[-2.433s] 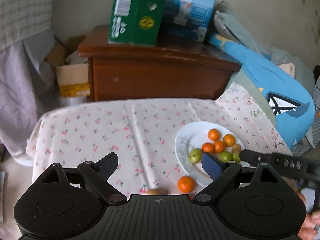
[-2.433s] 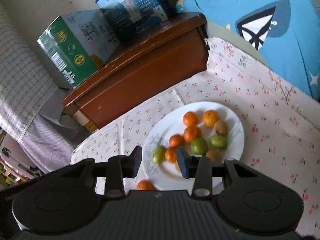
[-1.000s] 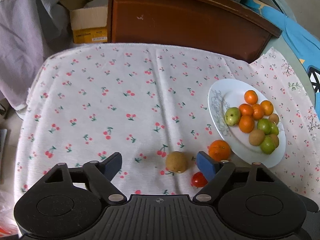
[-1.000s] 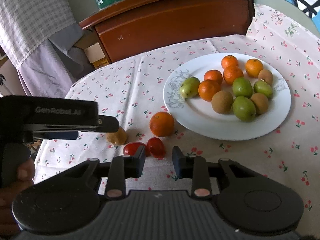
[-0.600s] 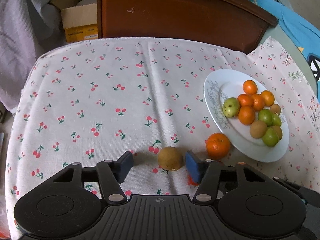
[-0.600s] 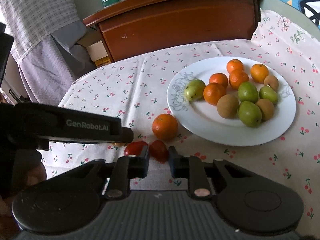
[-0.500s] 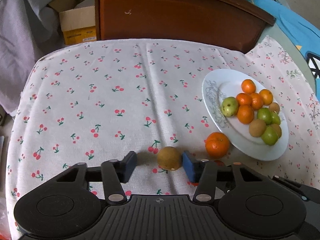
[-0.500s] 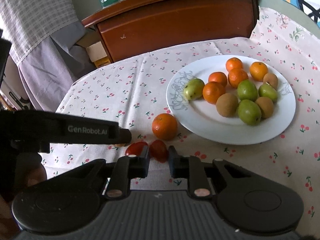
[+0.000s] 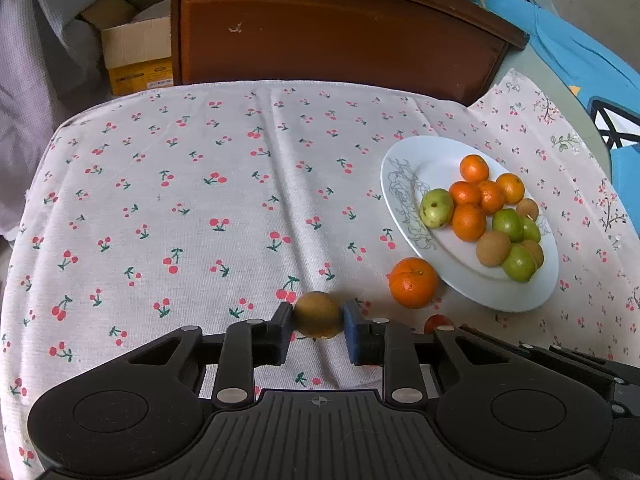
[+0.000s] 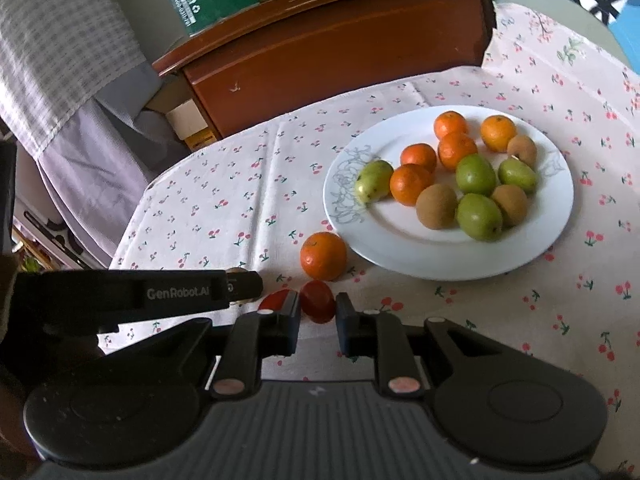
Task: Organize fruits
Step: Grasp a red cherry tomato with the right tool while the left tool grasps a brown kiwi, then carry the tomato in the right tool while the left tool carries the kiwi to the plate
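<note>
Pinching a brown kiwi low over the cherry-print cloth, the left gripper has just been closing, and its fingers now press on both sides of the fruit. In the right wrist view the right gripper is closed on a small red tomato, which sits pinched between its two fingers just above the cloth; a second red tomato lies just beside it, partly hidden behind one finger and the side of the left gripper. A loose orange rests on the cloth near both grippers, just beside the rim of the white plate. The plate carries a heap of small oranges, green fruits and brown kiwis, touching one another. Beyond the surface stands a dark wooden cabinet, with a cardboard box on the floor beside it.
</note>
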`<state>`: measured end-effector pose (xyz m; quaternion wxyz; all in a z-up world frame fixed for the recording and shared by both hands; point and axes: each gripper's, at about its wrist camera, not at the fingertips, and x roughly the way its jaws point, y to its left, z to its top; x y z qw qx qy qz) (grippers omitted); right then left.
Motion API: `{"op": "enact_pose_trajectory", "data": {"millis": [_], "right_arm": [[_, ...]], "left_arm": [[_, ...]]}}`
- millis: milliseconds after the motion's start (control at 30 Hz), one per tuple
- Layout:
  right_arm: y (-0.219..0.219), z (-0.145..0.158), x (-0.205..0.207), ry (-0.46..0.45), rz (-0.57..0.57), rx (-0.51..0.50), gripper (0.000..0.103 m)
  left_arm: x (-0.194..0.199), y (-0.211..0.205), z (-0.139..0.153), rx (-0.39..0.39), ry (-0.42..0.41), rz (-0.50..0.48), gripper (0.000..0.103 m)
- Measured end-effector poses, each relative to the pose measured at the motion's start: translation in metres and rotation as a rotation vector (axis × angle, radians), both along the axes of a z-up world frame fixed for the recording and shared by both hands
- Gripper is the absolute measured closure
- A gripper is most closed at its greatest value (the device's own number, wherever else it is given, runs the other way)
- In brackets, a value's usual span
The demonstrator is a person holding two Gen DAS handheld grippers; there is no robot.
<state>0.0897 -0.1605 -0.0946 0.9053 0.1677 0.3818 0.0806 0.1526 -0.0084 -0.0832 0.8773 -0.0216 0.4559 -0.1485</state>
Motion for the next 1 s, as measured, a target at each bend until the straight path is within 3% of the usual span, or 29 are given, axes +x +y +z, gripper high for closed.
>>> {"op": "enact_pose_trajectory", "data": {"millis": [233, 567, 1000], "right_arm": [[-0.007, -0.003, 0.0, 0.022, -0.026, 0.034, 0.084], [-0.012, 0.001, -0.001, 0.012, -0.044, 0.064, 0.084], [-0.023, 0.028, -0.005, -0.067, -0.063, 0.105, 0.084]], "left_arm": [[-0.005, -0.007, -0.001, 0.052, -0.038, -0.028, 0.079], [-0.01, -0.005, 0.017, 0.027, -0.103, -0.019, 0.079], [-0.014, -0.007, 0.048, -0.031, -0.188, -0.026, 0.079]]}}
